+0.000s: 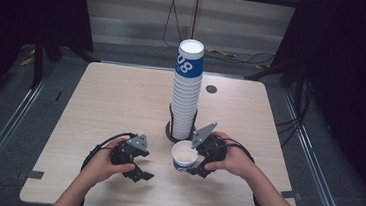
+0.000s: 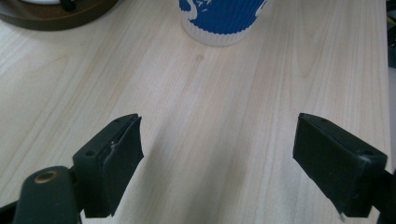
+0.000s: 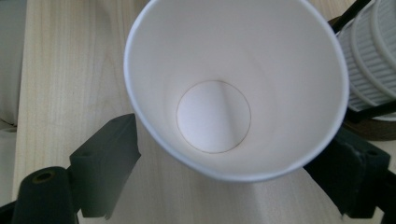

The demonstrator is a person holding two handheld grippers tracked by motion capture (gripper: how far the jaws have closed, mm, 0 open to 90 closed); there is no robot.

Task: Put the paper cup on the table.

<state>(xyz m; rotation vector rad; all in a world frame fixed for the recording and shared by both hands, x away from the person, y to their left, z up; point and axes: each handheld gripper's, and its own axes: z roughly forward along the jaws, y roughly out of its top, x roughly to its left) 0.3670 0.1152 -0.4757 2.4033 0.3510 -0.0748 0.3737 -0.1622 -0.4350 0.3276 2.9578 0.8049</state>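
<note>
Between the jaws of my right gripper [image 3: 229, 172] sits a single paper cup [image 3: 233, 84], mouth up; the jaws flank its wall just under the rim, though I cannot tell whether the pads actually press on it. In the high view this cup [image 1: 185, 156] stands on the table [image 1: 111, 101] just in front of the tall cup stack [image 1: 186, 90], which rises from a round dark holder [image 1: 170, 132]. My left gripper [image 2: 217, 154] has its jaws spread wide with nothing between them, only bare wood below. Ahead of it I see the cup's blue-and-white base [image 2: 222, 21], well apart from the jaw tips.
</note>
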